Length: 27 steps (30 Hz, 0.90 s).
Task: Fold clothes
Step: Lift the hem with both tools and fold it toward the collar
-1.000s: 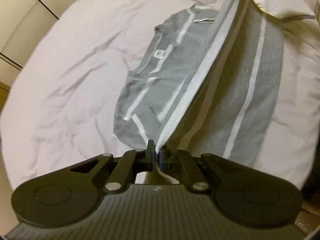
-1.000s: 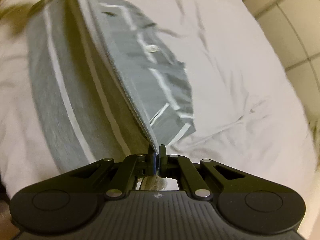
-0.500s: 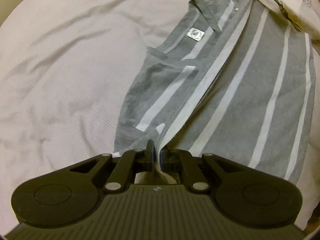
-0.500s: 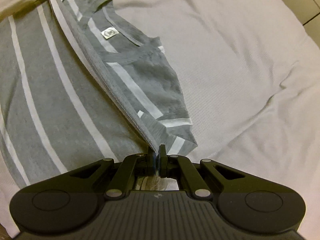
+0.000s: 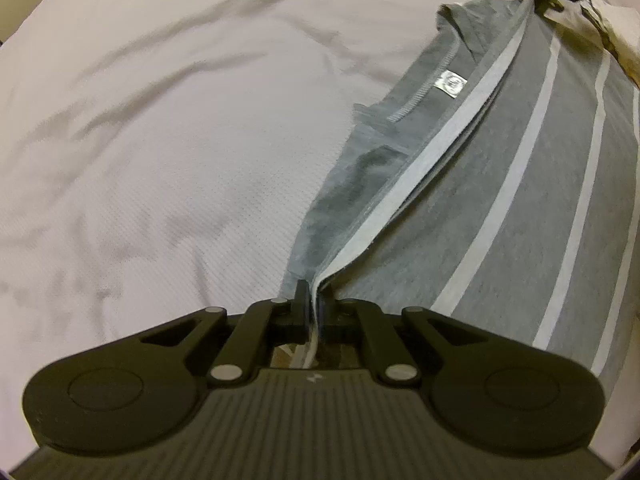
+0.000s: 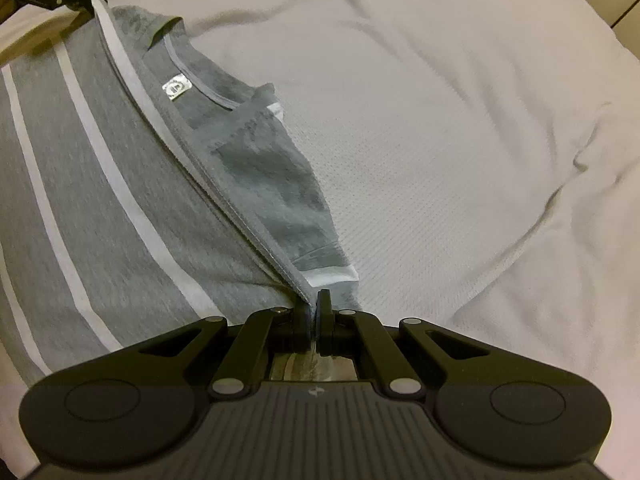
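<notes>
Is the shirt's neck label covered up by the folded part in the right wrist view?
No, the neck label shows beside the folded edge of the striped shirt.

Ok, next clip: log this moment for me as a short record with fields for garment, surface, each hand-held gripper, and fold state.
garment: grey T-shirt with white stripes, neck label showing
surface: white bed sheet, wrinkled
left hand-held gripper: shut on the shirt's hem edge at one corner
right hand-held gripper: shut on the same hem edge at the other corner
fold state: lower half brought over toward the collar, with the hem edge stretched between the two grippers; collar and sleeve part uncovered
</notes>
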Available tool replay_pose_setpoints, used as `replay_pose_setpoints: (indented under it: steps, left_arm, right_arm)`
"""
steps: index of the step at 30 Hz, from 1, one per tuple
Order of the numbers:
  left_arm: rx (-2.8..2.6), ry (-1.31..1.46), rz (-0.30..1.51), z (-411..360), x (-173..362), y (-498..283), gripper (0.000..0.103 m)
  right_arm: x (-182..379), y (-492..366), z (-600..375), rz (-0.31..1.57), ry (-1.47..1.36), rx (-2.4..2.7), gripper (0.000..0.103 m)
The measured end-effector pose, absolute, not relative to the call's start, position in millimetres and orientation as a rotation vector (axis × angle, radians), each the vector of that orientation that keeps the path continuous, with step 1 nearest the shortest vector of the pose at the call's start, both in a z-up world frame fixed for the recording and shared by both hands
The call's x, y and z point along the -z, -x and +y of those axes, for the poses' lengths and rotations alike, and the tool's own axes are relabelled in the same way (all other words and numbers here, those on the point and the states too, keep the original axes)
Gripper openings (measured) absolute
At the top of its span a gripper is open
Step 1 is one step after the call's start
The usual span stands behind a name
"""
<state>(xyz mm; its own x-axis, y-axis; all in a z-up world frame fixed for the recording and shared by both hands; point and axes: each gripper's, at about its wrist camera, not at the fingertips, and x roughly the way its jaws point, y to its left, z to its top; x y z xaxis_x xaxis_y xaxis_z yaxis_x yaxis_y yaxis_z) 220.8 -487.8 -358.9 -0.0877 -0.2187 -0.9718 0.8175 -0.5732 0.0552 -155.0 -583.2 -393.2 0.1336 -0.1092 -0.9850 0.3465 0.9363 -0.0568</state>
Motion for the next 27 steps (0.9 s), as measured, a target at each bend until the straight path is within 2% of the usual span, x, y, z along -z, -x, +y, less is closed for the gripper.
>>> replay_pose_setpoints:
  steps: [7, 22, 24, 26, 27]
  left_arm:
    - [1.752, -1.398, 0.746, -492.8, 367.5, -227.7, 0.003]
    - [1.707, -1.289, 0.807, -502.9, 370.9, -243.6, 0.003]
    - [1.683, -1.265, 0.835, -504.9, 373.2, -247.5, 0.011]
    - [1.621, -1.205, 0.838, -507.1, 370.1, -258.5, 0.026]
    - [1.587, -1.174, 0.837, -508.1, 368.2, -264.4, 0.027]
  right_arm:
    - [400.6, 161.5, -600.8, 1.342, -0.333, 0.402, 0.0]
    - [398.8, 160.3, -614.9, 1.284, -0.402, 0.496, 0.0]
    - [400.0, 159.6, -616.3, 1.286, -0.401, 0.524, 0.002]
    - [397.1, 162.6, -617.4, 1.27, -0.385, 0.592, 0.018]
    - [393.9, 165.3, -618.1, 1.252, -0.377, 0.641, 0.019]
